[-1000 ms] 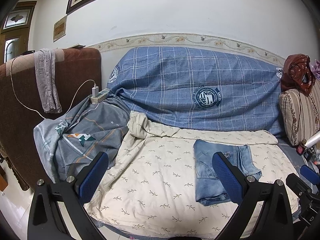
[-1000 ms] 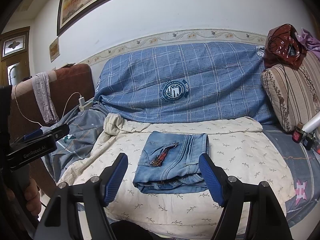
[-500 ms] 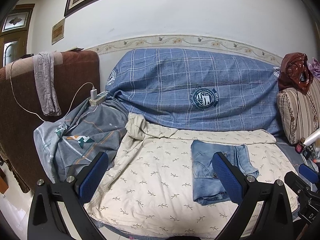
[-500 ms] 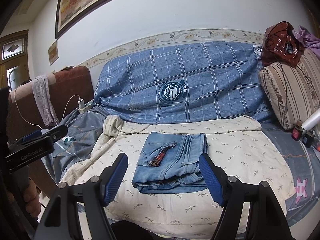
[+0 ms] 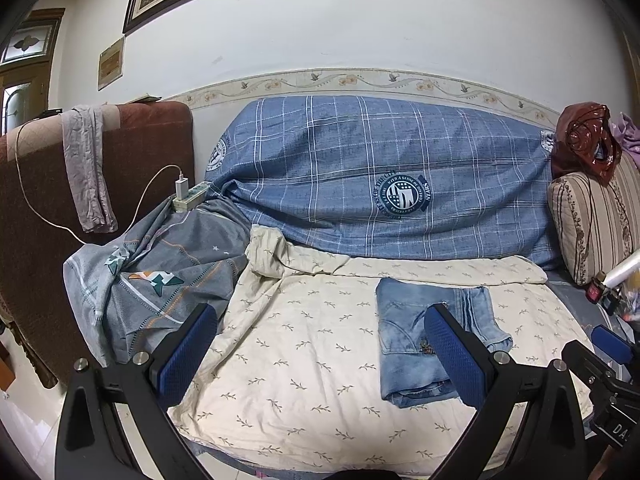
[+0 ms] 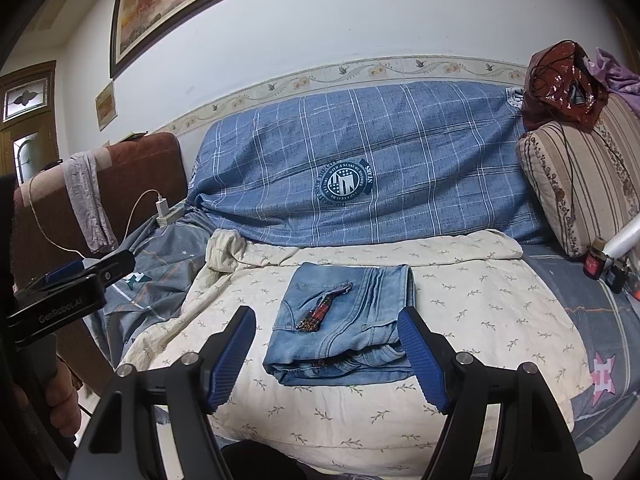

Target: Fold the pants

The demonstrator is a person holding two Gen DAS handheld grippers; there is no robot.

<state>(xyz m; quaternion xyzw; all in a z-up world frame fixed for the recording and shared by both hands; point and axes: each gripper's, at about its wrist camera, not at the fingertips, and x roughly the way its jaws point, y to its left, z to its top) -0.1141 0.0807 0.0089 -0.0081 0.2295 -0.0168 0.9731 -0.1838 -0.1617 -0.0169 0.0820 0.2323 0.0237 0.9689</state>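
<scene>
Right wrist — folded jeans point(image 6: 344, 320) beyond the spread right gripper point(image 6: 326, 360).

We see the folded jeans point(image 6: 344, 320) lying flat on the cream leaf-print sheet point(image 6: 480, 304), a plaid patch showing on top. Our right tongs point(image 6: 326, 354) gape wide in front of the jeans, touching nothing. Behind the jeans hangs a blue checked blanket point(image 6: 400, 152).

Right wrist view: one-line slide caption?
Open right claw hovers before folded jeans lying on the cream leaf-print quilt.
</scene>
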